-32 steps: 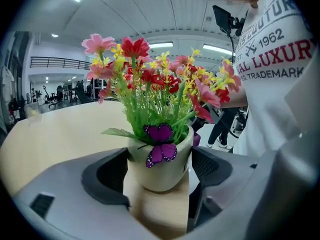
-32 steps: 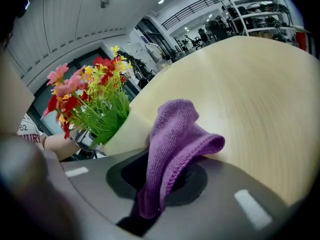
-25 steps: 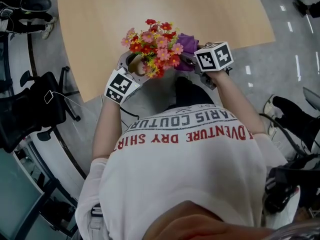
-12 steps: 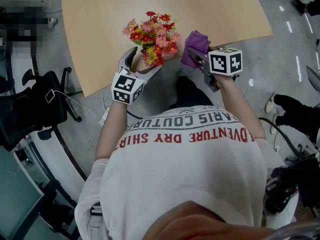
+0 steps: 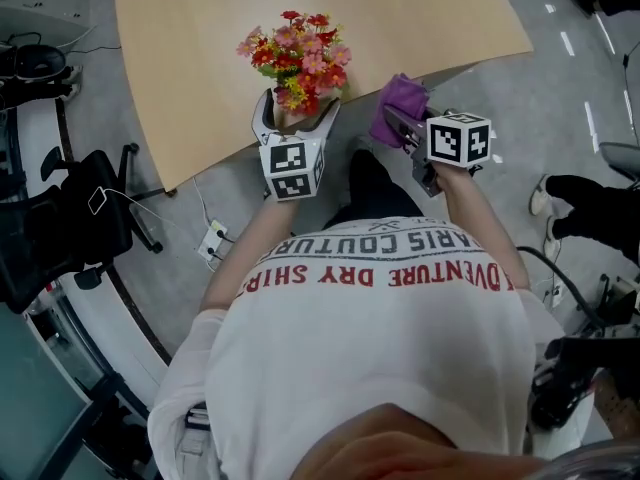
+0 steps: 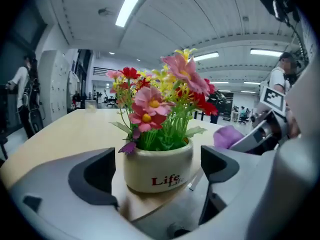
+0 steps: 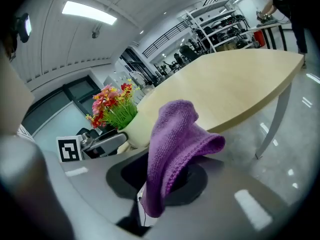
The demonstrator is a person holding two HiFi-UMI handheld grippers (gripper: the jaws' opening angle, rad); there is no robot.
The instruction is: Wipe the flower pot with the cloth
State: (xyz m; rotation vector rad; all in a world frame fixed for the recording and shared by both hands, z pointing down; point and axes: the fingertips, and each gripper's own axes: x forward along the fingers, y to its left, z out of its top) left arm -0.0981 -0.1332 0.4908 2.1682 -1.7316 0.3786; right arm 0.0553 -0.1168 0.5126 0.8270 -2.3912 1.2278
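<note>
The cream ceramic flower pot (image 6: 159,170), printed with "Life" in red, stands at the near edge of the light wooden table (image 5: 190,48), at the 6 o'clock side of the tabletop in the head view. There the bunch of red, pink and yellow artificial flowers (image 5: 294,52) covers it almost entirely; only a sliver of rim shows beneath the blooms.

The left gripper (image 6: 156,159) sits around the pot with its jaws spread wide, having just been opening. The pot is between them, with a clear gap on each side, so neither pad presses on it. In the head view the left gripper (image 5: 296,113) reaches in from 6 o'clock, its marker cube (image 5: 292,170) just behind the pot.

The right gripper (image 7: 160,186) is clamped on the purple knitted cloth (image 7: 175,139). The cloth stands up from the closed jaws and flops over, hiding their tips. In the head view the right gripper (image 5: 402,123) holds the purple knitted cloth (image 5: 398,100) at 3 o'clock of the pot, near it but apart, above the table's edge.

From the left gripper view the cloth is a small purple patch at 3 o'clock, half cut off by the gripper's own body. Whether the pot's base overhangs the table edge cannot be told.
</note>
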